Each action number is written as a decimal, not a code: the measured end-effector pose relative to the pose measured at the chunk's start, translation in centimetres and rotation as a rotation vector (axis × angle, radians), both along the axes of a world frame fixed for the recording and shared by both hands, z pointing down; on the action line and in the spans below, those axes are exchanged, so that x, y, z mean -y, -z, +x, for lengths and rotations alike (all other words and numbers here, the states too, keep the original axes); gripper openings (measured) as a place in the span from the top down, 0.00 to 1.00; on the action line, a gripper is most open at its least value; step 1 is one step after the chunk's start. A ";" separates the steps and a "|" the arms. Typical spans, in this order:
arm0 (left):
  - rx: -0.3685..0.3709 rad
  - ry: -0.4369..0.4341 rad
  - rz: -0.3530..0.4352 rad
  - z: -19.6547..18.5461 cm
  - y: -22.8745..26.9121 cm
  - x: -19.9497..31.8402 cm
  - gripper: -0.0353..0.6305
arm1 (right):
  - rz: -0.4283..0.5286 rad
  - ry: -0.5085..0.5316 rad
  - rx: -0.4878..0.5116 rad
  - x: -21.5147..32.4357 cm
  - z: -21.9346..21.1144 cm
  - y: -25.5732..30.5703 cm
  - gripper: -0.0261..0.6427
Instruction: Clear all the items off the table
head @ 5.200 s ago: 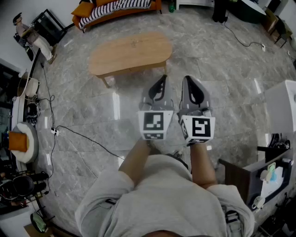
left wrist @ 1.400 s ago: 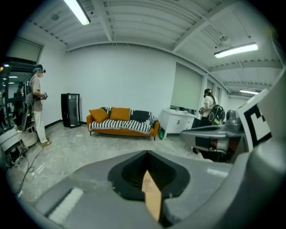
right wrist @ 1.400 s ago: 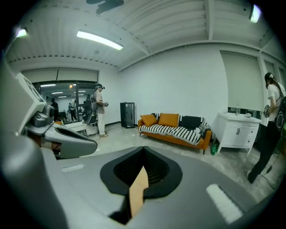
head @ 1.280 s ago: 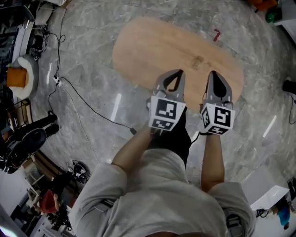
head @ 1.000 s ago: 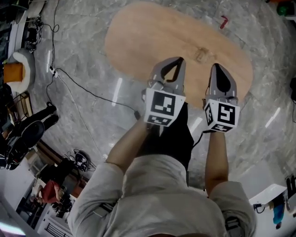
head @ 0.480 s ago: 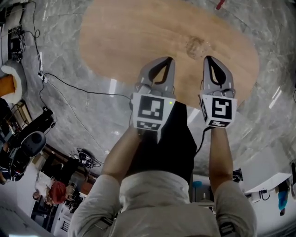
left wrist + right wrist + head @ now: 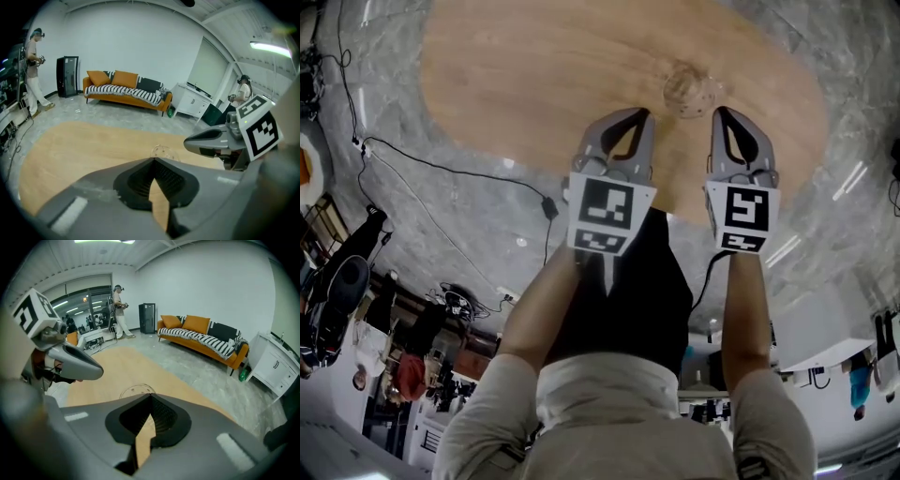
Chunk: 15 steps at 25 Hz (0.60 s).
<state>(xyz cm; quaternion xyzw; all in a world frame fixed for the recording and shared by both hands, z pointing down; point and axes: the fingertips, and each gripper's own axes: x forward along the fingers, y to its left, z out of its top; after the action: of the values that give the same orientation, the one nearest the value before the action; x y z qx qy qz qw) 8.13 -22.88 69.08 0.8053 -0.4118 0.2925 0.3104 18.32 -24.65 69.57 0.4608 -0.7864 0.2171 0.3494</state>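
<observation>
A small clear round lid-like item (image 7: 692,89) lies on the oval wooden table (image 7: 534,75), just beyond and between my two grippers. The same clear item (image 7: 161,151) shows right above the left gripper's tips, and again (image 7: 136,391) just past the right gripper's tips. My left gripper (image 7: 639,114) is shut and empty over the table's near edge. My right gripper (image 7: 724,112) is shut and empty beside it. Each gripper appears in the other's view: the right gripper (image 7: 211,139), the left gripper (image 7: 75,363).
An orange sofa (image 7: 124,89) with a striped blanket stands beyond the table, with a white cabinet (image 7: 194,101) to its right and a black cabinet (image 7: 67,75) to its left. Cables (image 7: 441,173) trail over the marble floor on the left. People stand at the room's edges.
The table has come much closer and now fills the top of the head view. Both grippers, still shut, have moved over its near edge toward the clear item.
</observation>
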 end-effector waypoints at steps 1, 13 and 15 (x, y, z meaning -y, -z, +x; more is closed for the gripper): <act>0.000 0.003 -0.007 -0.1 -0.4 0.3 0.92 | -0.003 0.013 -0.013 0.2 -0.1 -0.3 0.95; 0.006 0.058 -0.065 -0.6 -2.9 2.6 0.92 | -0.063 0.280 -0.175 2.9 -1.2 -2.5 0.84; 0.004 0.068 -0.076 -0.7 -3.2 2.8 0.92 | -0.080 0.333 -0.197 3.3 -1.6 -3.0 0.83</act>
<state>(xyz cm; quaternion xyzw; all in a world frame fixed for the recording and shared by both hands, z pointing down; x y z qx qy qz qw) 7.43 -25.71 72.29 0.7780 -0.4280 0.2989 0.3497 16.68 -27.91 72.55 0.3292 -0.8046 0.1410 0.4737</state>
